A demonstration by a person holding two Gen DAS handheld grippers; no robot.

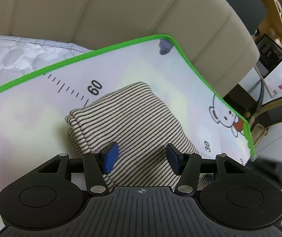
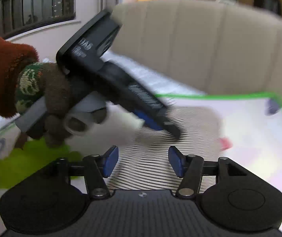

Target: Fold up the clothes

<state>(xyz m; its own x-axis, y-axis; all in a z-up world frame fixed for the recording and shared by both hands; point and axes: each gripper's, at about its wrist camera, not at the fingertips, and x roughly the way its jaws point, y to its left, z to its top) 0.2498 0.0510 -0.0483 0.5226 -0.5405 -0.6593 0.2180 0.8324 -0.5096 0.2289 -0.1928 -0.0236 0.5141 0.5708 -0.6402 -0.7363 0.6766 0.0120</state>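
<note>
Green-edged mat (image 1: 32, 118), beige headboard (image 1: 121, 9), grey mattress (image 1: 12, 59), possibly chair (image 1: 275, 114).

Ahead of your left gripper (image 1: 141, 159) lies a green-edged mat (image 1: 32, 122) on a quilted mattress (image 1: 12, 59). A folded striped garment (image 1: 129, 122) rests directly on it.

Both hand-held grippers, left (image 1: 141, 158) and right (image 2: 143, 161), gape, holding nothing.

Left wrist view was bright, sharp, soft shadow under the shirt (image 1: 129, 130); right wrist view smeared with motion blur, edges bowed by fisheye.
</note>
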